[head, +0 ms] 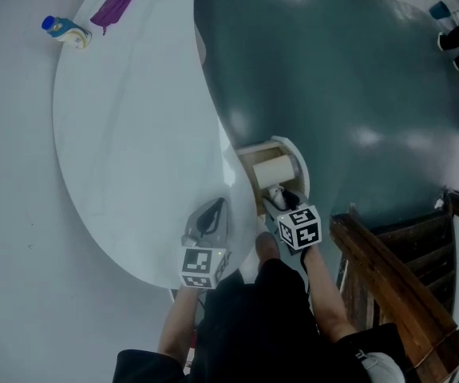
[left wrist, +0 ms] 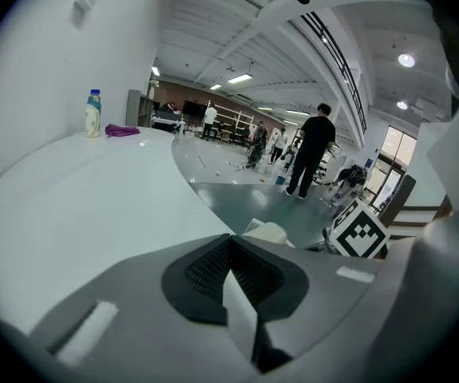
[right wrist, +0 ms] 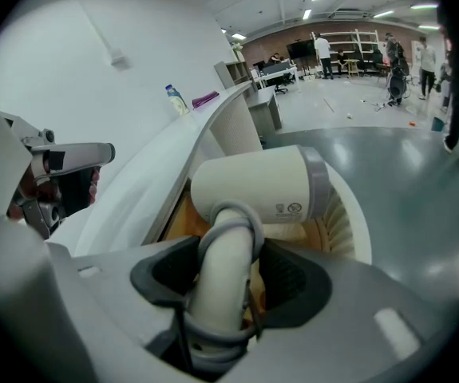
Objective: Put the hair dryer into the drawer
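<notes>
White counter (head: 125, 134) holds an open wood-lined drawer (right wrist: 173, 218), half hidden behind a cream plastic hair dryer (right wrist: 261, 183). Right gripper (right wrist: 225, 286) clamps its handle; left gripper (left wrist: 233, 268) is closed, empty.

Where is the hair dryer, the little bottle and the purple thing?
hair dryer (right wrist: 253, 183): right gripper view, on its white barrel.
bottle (head: 71, 33): head view, on its body.
purple thing (head: 115, 6): head view, on its middle.
</notes>
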